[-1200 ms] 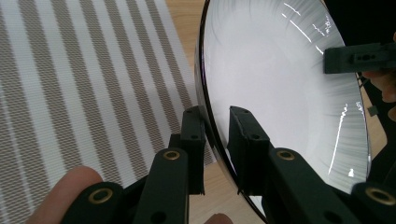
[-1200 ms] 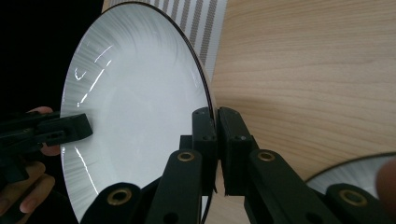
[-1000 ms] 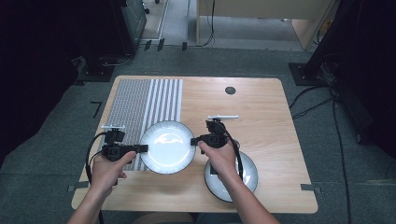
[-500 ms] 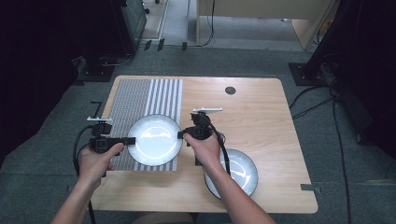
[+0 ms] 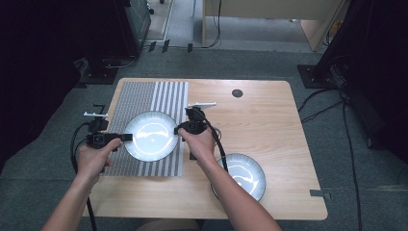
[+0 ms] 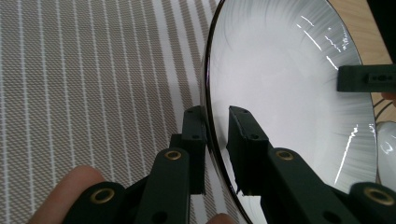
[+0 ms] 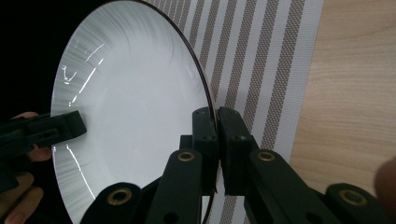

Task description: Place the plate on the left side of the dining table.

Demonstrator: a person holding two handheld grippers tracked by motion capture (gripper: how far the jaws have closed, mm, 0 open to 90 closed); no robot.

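White and glossy, the plate sits over the striped placemat on the left half of the desk, held at opposite edges by both tools; whether it rests on the mat or hangs just above it I cannot tell; the left hand-held gripper has its jaws clamped on the plate's left rim, one jaw inside the rim and one outside, as the left gripper view shows at close range; the right hand-held gripper pinches the right rim the same way, its jaws nearly together on the thin dark edge; a second plate lies on the bare wood at the near right, partly under the right forearm, well apart from the first; a small dark round hole marks the desk's far side.
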